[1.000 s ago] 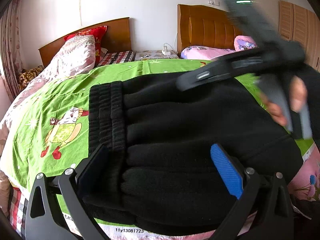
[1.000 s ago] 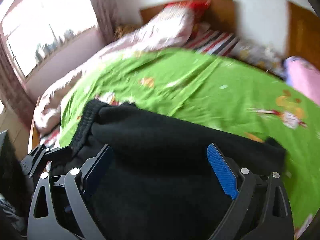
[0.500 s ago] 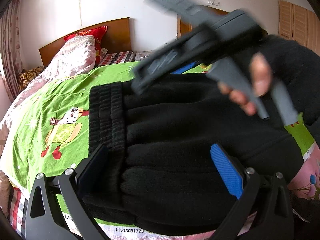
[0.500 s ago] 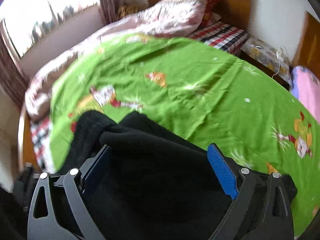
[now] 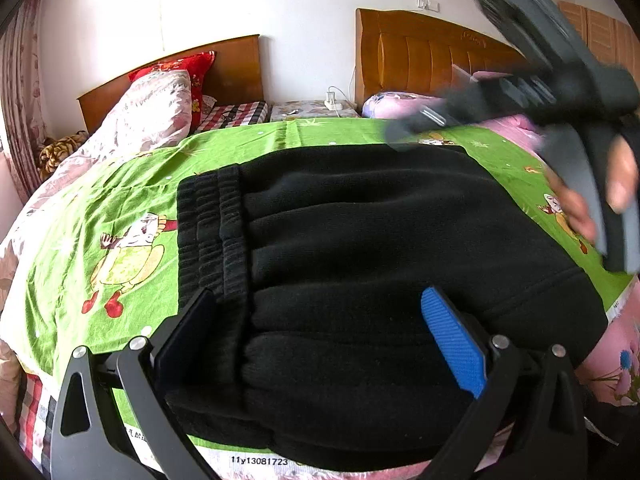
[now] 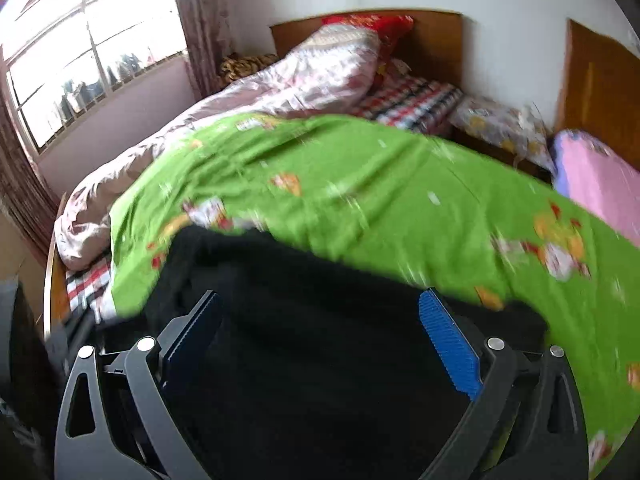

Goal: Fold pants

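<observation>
The black fleece pants point(image 5: 360, 248) lie folded on the green cartoon bedsheet point(image 5: 120, 208), with the ribbed waistband point(image 5: 212, 232) at the left. My left gripper point(image 5: 316, 320) is open, its jaws wide apart just above the near edge of the pants. My right gripper point(image 6: 320, 320) is open and empty, hovering over the pants point(image 6: 320, 360). In the left wrist view the right gripper's body shows blurred at the upper right, held by a hand point(image 5: 580, 200).
A pink quilt point(image 5: 152, 112) and red pillow point(image 5: 192, 72) lie at the bed's head by a wooden headboard point(image 5: 224, 68). A second bed with a pink cover point(image 6: 600, 176) stands to the right. A window point(image 6: 80, 60) is at the left.
The right gripper swung left over the pants, then back to the right. The pants and the left gripper have stayed still.
</observation>
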{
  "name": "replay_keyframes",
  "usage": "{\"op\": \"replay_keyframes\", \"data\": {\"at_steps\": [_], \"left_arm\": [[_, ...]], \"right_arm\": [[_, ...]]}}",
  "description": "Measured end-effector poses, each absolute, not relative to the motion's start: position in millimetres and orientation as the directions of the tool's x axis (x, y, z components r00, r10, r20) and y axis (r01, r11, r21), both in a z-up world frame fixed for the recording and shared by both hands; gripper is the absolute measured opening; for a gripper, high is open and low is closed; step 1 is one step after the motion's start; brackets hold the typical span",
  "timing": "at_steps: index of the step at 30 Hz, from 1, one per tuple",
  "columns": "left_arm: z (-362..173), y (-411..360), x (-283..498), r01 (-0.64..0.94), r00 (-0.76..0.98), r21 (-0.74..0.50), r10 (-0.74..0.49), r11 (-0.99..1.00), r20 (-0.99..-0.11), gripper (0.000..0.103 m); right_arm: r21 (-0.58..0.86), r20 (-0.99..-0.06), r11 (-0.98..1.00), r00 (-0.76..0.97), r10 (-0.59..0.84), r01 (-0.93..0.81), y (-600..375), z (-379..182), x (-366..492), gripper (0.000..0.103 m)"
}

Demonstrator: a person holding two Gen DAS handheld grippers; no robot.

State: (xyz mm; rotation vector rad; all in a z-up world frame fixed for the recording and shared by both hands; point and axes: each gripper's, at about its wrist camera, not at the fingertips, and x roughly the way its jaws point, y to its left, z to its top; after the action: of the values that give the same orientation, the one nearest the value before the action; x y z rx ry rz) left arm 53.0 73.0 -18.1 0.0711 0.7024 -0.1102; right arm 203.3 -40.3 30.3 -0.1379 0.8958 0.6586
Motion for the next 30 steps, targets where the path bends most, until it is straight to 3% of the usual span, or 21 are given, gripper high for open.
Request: {"op": "replay_keyframes", "data": {"at_steps": [5, 10, 15, 21, 30], "left_arm": [[-18.2, 70.7, 52.5, 0.124, 0.755, 0.033, -0.073, 0.992, -0.651, 0.102], [-17.1, 68.6, 55.2, 0.119, 0.745, 0.04, -0.062, 0.992, -0.664, 0.102], [-17.1, 67.7, 57.2, 0.118, 0.741, 0.042, -0.06, 0.992, -0.669, 0.102], [-18.0, 66.2, 56.9, 0.113, 0.743, 0.045, -0.054, 0.993, -0.667, 0.102], [10.6, 69.3, 53.1, 0.09, 0.74, 0.009, -0.06, 0.996, -0.67, 0.101]], "right_arm": [[0.198, -0.804, 0.821, 0.39, 0.449, -0.535, -61.1, -8.9, 212.5, 0.096], [0.249, -0.752, 0.833, 0.444, 0.488, -0.495, -75.9, 6.0, 210.2, 0.096], [0.266, -0.652, 0.772, 0.483, 0.585, -0.577, -91.8, 32.2, 144.0, 0.096], [0.165, -0.72, 0.805, 0.488, 0.493, -0.569, -107.0, -2.6, 90.5, 0.098], [0.204, -0.606, 0.838, 0.607, 0.514, -0.506, -154.5, 17.7, 56.4, 0.098]]}}
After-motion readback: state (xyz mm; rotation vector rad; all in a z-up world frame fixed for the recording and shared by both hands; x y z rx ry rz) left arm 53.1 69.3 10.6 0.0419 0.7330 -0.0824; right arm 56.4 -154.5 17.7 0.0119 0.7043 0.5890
